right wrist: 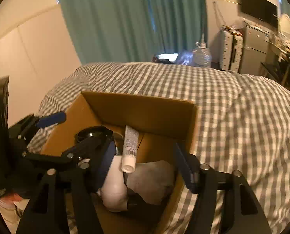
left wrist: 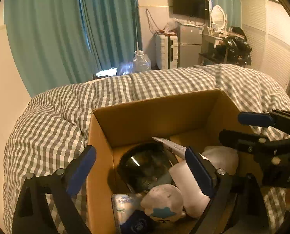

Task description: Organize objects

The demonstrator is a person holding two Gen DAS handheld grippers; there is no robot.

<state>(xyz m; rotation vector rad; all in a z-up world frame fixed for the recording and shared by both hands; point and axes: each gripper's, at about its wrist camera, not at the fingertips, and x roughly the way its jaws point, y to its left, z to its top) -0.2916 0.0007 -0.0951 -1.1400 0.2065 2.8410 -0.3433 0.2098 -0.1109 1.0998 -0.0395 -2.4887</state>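
Observation:
An open cardboard box (left wrist: pixel 145 115) sits on a grey-checked bed. It holds a dark round dish (left wrist: pixel 145 167), a white tube (right wrist: pixel 130 146), a white plush toy (left wrist: pixel 164 204), a pale soft bundle (right wrist: pixel 152 183) and a small packet (left wrist: pixel 123 204). My left gripper (left wrist: pixel 141 169) is open, its fingers straddling the box's left wall above the dish and toy. My right gripper (right wrist: pixel 145 167) is open over the box's right part, above the tube cap and bundle; it also shows in the left wrist view (left wrist: pixel 242 126). The left gripper shows in the right wrist view (right wrist: pixel 82 132). Neither holds anything.
The checked duvet (left wrist: pixel 164 83) spreads around the box. Beyond the bed are teal curtains (left wrist: pixel 66 29), a water jug (left wrist: pixel 142 61), a white suitcase (left wrist: pixel 166 51), a small fridge (left wrist: pixel 189 44), a wall TV (left wrist: pixel 190 5) and a cluttered desk.

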